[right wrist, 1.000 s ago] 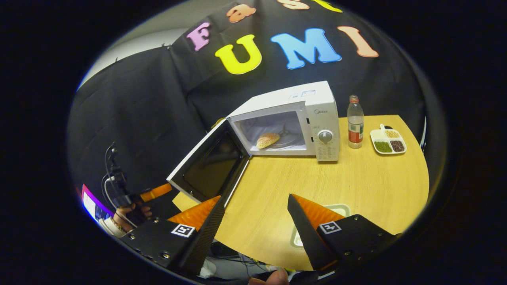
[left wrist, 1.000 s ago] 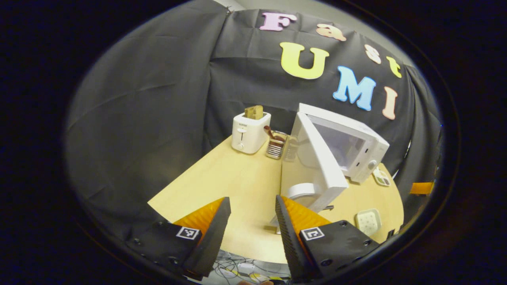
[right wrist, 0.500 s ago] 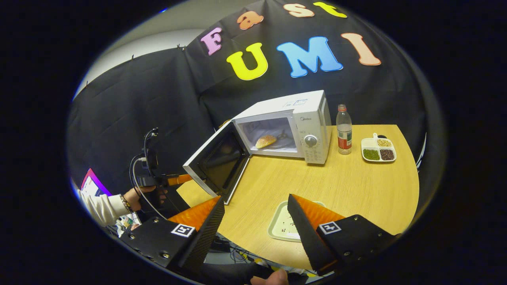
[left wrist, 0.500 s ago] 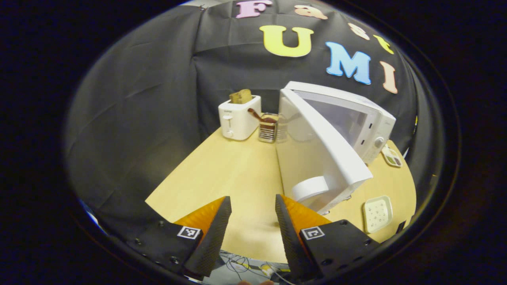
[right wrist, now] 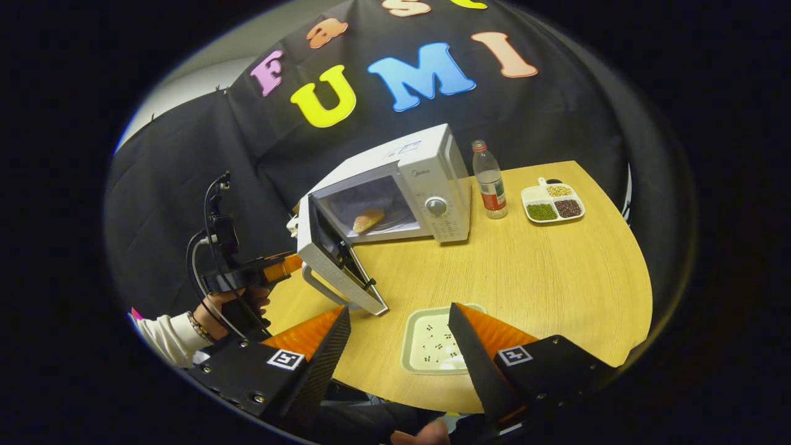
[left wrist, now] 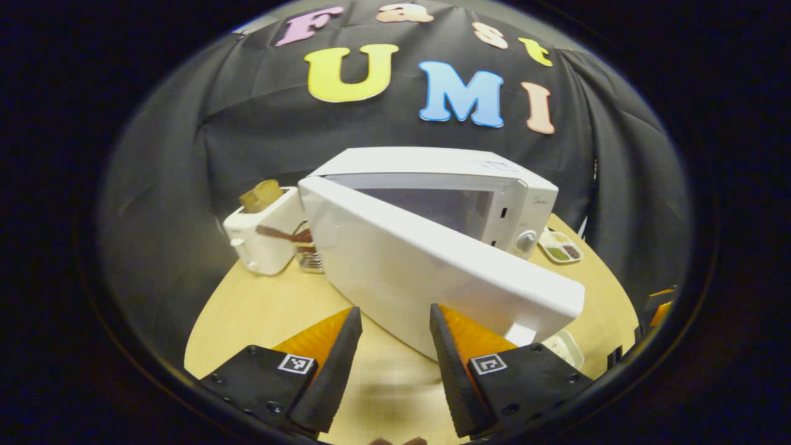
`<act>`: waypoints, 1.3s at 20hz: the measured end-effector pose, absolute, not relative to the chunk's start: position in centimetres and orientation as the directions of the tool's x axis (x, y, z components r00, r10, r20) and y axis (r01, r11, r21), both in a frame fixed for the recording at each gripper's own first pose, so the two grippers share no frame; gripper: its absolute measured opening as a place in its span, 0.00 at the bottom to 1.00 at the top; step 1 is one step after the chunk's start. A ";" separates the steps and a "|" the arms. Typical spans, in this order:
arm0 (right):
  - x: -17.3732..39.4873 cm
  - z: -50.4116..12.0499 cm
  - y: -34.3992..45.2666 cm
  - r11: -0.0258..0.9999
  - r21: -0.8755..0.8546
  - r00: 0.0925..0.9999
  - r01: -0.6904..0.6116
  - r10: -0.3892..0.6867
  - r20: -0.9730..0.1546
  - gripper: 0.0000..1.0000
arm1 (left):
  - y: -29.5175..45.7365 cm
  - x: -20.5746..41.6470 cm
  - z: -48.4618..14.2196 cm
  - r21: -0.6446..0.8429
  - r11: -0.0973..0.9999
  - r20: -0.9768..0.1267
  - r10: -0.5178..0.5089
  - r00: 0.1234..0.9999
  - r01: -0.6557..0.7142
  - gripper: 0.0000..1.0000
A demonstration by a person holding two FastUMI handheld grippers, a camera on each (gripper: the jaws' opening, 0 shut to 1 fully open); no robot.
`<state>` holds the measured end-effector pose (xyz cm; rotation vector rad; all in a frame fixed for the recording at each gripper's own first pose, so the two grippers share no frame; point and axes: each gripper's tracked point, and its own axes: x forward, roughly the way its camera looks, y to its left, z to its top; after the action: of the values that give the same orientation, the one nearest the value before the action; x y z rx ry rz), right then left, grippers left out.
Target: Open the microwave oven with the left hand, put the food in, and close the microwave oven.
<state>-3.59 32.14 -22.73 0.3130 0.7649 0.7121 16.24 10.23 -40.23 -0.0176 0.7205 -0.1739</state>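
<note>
The white microwave (right wrist: 426, 167) stands at the back of the wooden table (right wrist: 544, 278). Its door (right wrist: 337, 262) hangs partly open, and a bun (right wrist: 369, 218) lies on the turntable inside. In the left gripper view the door's white outer face (left wrist: 432, 272) is right in front of my left gripper (left wrist: 389, 364), which is open and holds nothing. In the right gripper view the left gripper (right wrist: 281, 267), held by a hand (right wrist: 232, 303), sits close behind the door's outer face; whether it touches the door I cannot tell. My right gripper (right wrist: 398, 358) is open and empty above the table's near edge.
An empty pale plate (right wrist: 432, 340) lies just ahead of the right gripper. A bottle (right wrist: 490, 179) and a divided dish of beans (right wrist: 550, 204) stand to the right of the microwave. A white toaster (left wrist: 262, 238) with bread and a utensil holder (left wrist: 306, 256) stand to its left.
The microwave door has swung from wide open to partly open. My left gripper has come round behind the door, up to its outer face. The right gripper has stayed back, still open.
</note>
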 end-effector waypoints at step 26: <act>-0.2 -24.9 33.5 0.839 0.481 0.551 -0.253 0.534 -0.642 0.98 | 2.8 27.5 -42.7 -0.339 0.916 -0.619 -0.390 0.682 0.216 0.72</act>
<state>-0.21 33.54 -24.94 0.3534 0.8711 0.4773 27.54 2.82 -42.65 -0.2473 0.7480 -0.3439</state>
